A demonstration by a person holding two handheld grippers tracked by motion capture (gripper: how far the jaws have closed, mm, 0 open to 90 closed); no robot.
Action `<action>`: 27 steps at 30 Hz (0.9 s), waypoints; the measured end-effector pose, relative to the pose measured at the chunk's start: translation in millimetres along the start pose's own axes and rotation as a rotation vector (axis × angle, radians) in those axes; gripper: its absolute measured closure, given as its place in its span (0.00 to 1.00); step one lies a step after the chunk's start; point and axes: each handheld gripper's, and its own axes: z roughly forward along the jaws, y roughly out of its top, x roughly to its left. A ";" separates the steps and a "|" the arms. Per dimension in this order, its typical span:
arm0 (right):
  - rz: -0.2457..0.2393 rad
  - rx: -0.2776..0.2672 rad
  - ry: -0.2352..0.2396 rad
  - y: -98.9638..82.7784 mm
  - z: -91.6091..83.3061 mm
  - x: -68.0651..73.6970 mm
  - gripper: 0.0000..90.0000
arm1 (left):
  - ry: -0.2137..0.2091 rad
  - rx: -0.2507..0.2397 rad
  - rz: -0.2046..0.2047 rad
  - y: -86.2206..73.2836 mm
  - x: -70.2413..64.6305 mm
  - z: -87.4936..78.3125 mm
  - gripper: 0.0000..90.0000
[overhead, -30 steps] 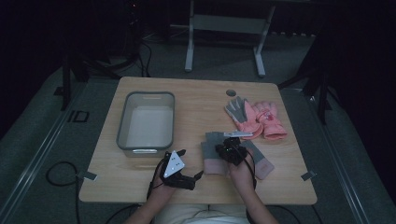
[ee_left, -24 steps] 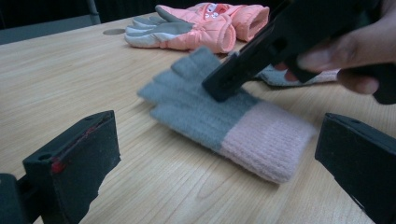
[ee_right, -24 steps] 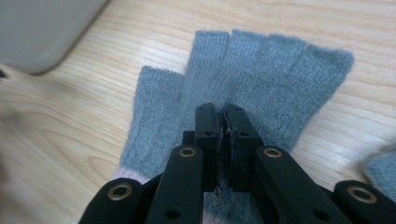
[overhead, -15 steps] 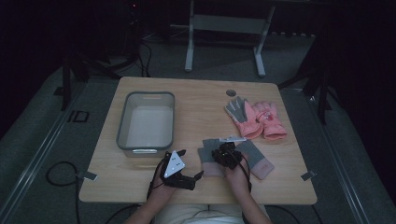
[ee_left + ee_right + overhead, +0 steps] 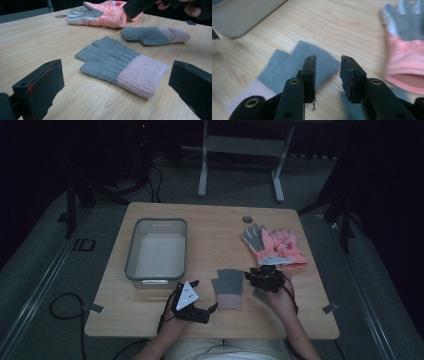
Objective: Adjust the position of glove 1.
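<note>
- We hold the left gripper (image 5: 210, 309) at the near table (image 5: 210, 220) edge, its jaws wide apart and empty, aimed at the near knit glove (image 5: 120, 66).
- The near knit glove lies flat on the wood, pink cuff toward us, grey fingers away. We judge it light, soft and limp; a pinch at the thicker ribbed cuff should hold best, since the fingers will droop.
- The right gripper (image 5: 327, 72) hovers above the table between the two knit gloves, its jaws narrowly parted, just been opening, nothing between them.
- The second knit glove (image 5: 155, 35) lies just beyond, partly under that hand in the high view.
- The left gripper view gives the knit texture and cuff thickness; the high view adds the grey bin (image 5: 157, 251) and the pink ski gloves (image 5: 275, 247) farther back.
</note>
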 end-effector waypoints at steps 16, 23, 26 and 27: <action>-0.141 0.165 0.069 -47.0 -16.6 -58.2 0.74 | 0.005 -0.001 -0.005 0.0 0.1 0.1 0.00; -0.117 0.202 0.075 -55.1 -6.2 -63.9 0.74 | 0.002 -0.001 -0.004 -0.1 0.2 0.1 0.00; -0.135 0.211 0.064 -55.5 -3.7 -63.2 0.80 | 0.000 0.000 -0.003 -0.1 0.2 0.1 0.00; -0.150 0.212 0.052 -55.5 -3.3 -60.9 0.85 | 0.000 -0.001 -0.003 -0.1 0.2 0.1 0.00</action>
